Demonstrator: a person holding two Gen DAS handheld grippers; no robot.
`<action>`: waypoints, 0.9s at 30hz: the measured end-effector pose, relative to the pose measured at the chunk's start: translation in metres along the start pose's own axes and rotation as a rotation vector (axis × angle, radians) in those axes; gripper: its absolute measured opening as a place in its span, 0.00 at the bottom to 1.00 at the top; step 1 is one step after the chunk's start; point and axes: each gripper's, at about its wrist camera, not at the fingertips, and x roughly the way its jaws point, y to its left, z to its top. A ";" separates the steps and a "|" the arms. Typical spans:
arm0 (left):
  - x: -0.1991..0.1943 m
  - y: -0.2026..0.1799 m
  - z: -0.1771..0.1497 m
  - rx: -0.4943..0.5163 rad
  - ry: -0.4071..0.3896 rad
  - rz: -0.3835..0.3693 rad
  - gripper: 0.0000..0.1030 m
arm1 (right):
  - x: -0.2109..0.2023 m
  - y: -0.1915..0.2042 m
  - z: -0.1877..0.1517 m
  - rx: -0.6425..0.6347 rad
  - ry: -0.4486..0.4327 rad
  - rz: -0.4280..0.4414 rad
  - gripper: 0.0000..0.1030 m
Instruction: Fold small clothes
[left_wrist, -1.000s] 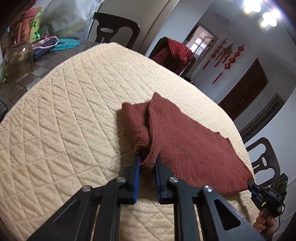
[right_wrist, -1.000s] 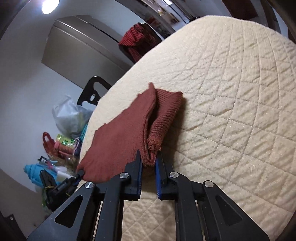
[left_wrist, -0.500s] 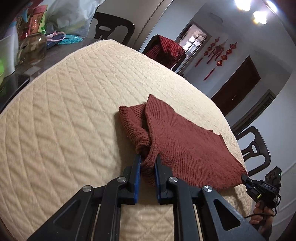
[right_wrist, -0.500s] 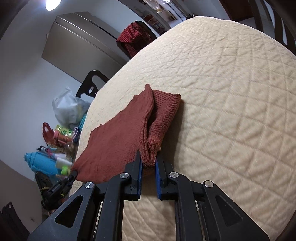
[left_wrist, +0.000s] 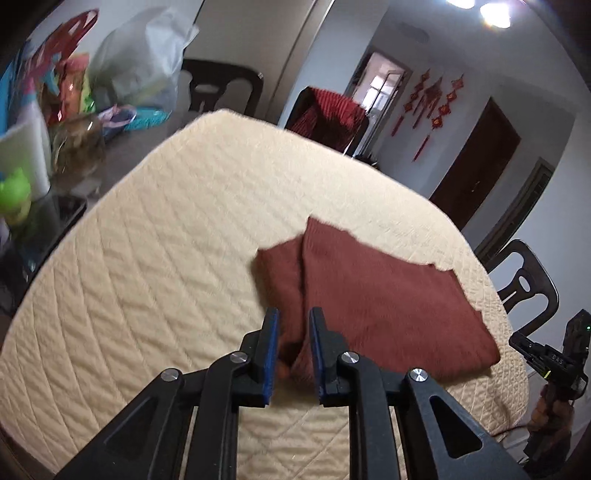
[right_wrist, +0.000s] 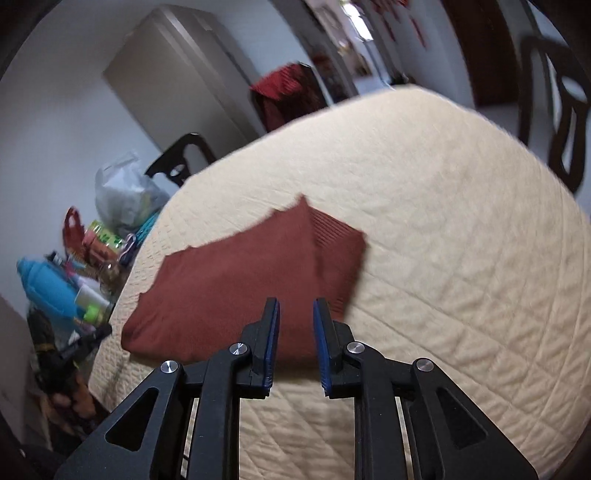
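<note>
A rust-red knitted garment (left_wrist: 388, 302) lies folded on the cream quilted table cover (left_wrist: 166, 277). A ribbed flap is folded over along one side. My left gripper (left_wrist: 294, 314) is at the garment's near corner. Its jaws are just starting to open, and a bunched fold still fills the gap between the blue pads. In the right wrist view the garment (right_wrist: 236, 288) lies flat. My right gripper (right_wrist: 296, 306) hovers over its near edge with jaws opening. The cloth shows in the gap, but the pads do not press it. The right gripper's body (left_wrist: 554, 358) shows at the far right, held in a hand.
Bags, bottles and packets (left_wrist: 74, 110) crowd the table beside the cover. A blue bottle (right_wrist: 48, 284) stands among them. Dark chairs (left_wrist: 524, 284) ring the table, and one has a red cloth (left_wrist: 328, 114) draped over it. Bare quilted cover (right_wrist: 461, 240) spreads beyond the garment.
Both grippers have drawn back and risen, so more of the table shows. The right jaws have parted and let the fold go, and the garment lies flatter.
</note>
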 end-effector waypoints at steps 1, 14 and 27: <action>0.002 -0.004 0.003 0.015 -0.004 -0.002 0.18 | 0.006 0.009 0.000 -0.025 0.002 0.013 0.18; 0.065 -0.041 -0.008 0.181 0.110 -0.009 0.18 | 0.118 0.083 -0.008 -0.277 0.200 0.046 0.16; 0.071 -0.038 -0.001 0.186 0.100 -0.029 0.20 | 0.159 0.092 0.023 -0.274 0.223 0.006 0.10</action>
